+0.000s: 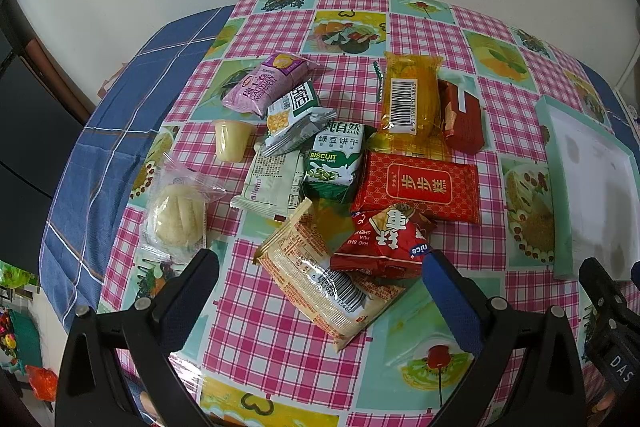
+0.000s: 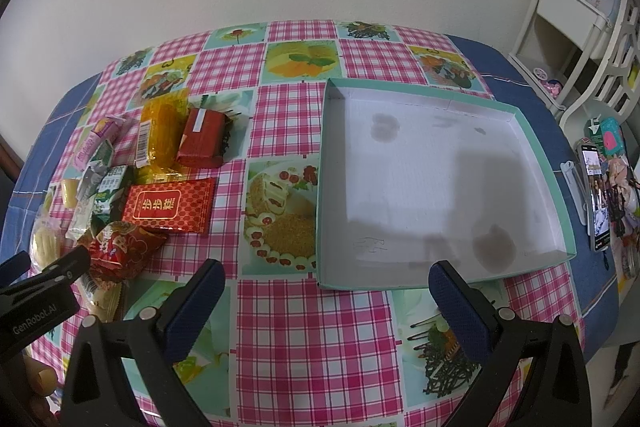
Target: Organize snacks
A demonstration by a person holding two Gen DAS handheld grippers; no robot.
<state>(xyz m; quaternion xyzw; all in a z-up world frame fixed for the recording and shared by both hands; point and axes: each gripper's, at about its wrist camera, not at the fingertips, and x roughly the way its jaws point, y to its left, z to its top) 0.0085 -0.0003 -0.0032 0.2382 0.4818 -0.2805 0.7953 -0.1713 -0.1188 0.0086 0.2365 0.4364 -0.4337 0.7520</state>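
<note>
The left gripper (image 1: 320,267) has its 2 fingers spread wide apart and holds nothing. Between the fingers lies a pale noodle-like packet (image 1: 324,287) with a barcode, flat on the checked tablecloth (image 1: 280,347). A small red snack bag (image 1: 382,243) sits on top of that packet, close to the blue pad of the finger on the right. Just past it is a flat red packet with gold letters (image 1: 418,187). Beside that, more to the left, stands a green biscuit pack (image 1: 334,163), and a white pack (image 1: 272,183) lies next to it. Near the finger on the left is a round bun in clear wrap (image 1: 180,215), with a little yellow jelly cup (image 1: 232,141) behind it. Farthest away are a purple pack (image 1: 266,83), a yellow cake pack (image 1: 410,99) and a dark red block (image 1: 462,115).

The right gripper (image 2: 326,275) is also spread wide and holds nothing. Right in front of it is a teal box (image 2: 440,179) with a white, stained floor and nothing in it. The pile of snacks lies well off to its left. Far to its right a phone (image 2: 596,195) lies on the blue cloth (image 2: 520,87).
</note>
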